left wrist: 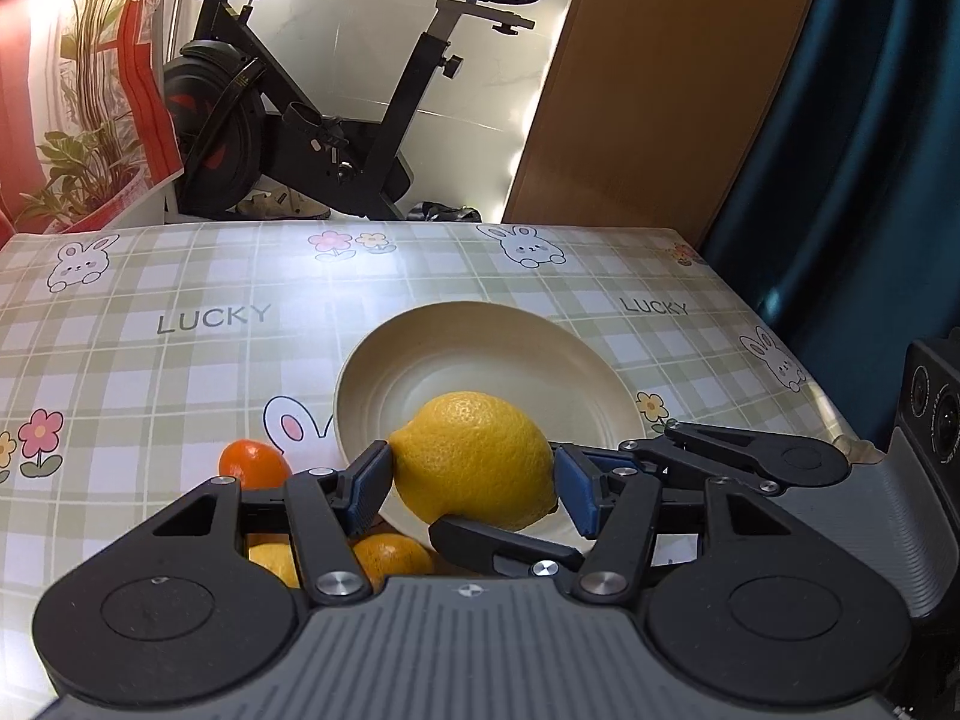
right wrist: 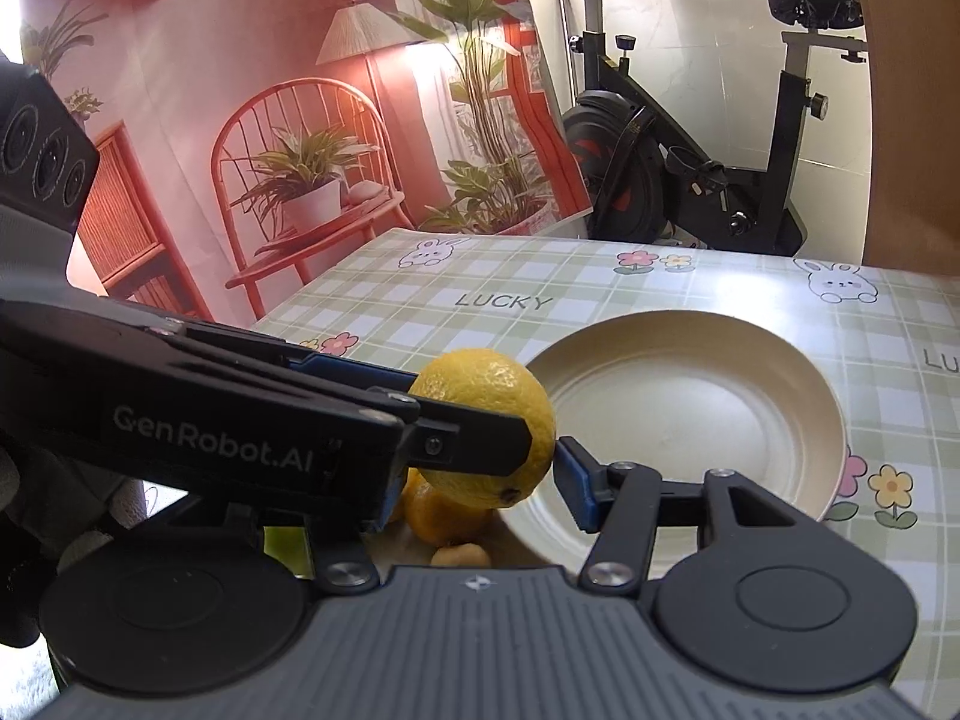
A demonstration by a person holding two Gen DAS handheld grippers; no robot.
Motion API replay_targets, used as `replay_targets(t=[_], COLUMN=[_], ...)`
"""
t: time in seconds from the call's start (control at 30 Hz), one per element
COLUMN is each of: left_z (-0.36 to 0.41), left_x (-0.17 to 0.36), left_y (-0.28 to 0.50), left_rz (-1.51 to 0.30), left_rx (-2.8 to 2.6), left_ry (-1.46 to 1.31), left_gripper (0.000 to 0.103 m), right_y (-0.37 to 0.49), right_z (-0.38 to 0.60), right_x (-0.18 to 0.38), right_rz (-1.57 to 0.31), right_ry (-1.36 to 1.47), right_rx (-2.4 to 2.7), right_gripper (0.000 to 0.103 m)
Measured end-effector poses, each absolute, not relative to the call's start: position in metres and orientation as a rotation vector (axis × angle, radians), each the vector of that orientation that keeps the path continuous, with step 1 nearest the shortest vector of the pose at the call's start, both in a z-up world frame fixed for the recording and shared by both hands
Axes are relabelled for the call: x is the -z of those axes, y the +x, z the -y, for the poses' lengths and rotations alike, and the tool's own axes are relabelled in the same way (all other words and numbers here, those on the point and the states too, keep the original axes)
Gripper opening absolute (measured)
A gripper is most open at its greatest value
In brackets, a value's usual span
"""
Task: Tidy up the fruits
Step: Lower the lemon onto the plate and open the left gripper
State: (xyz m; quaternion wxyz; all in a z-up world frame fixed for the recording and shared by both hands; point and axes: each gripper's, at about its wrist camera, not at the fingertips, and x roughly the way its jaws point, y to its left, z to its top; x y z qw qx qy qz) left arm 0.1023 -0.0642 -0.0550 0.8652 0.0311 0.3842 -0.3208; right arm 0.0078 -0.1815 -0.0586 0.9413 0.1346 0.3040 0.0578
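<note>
Lemon [left wrist: 474, 450] sits nearest to us, caught between the jaws of the left gripper [left wrist: 471, 483]. We see both blue pads [left wrist: 369, 483] pressed against its sides, so these jaws pinch it.

From the right wrist, the right gripper [right wrist: 480, 471] closes on the same lemon from a crossing angle. Its right pad [right wrist: 573, 477] touches the peel. Its left pad is mostly hidden behind the left gripper's dark finger, which lies across the fruit. We read these jaws as pinching the lemon too.

Just below and left of the lemon we see an orange [left wrist: 252, 465] on the bench [left wrist: 180, 372], beside the left jaw. A second orange [left wrist: 393, 561] and a bit of yellow fruit [left wrist: 273, 561] show through the linkage, lower still. The right wrist view shows an orange directly under the lemon, and a small pale lump beneath that which we cannot name.

Behind the lemon lies a cream plate [left wrist: 480, 324], and the lemon overlaps its near left rim in both views. The bench wears a green checked cloth printed with rabbits, flowers and "LUCKY".

Beyond its far edge stands a black bike [left wrist: 312, 120]. A red backdrop [right wrist: 240, 120] of a chair and plants hangs to the left.
</note>
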Motion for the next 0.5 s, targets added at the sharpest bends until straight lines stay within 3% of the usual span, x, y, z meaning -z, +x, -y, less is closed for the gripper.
replay_targets(t=[0.5], left_z=[0.093], left_x=[0.082], left_y=[0.176], left_rz=[-0.854], left_rx=[0.632], left_ry=[0.107], left_gripper=[0.063], right_y=[0.077], right_z=[0.224], right_x=[0.089], right_rz=[-0.668], right_ry=[0.335], right_rx=[-0.068], right_gripper=[0.056])
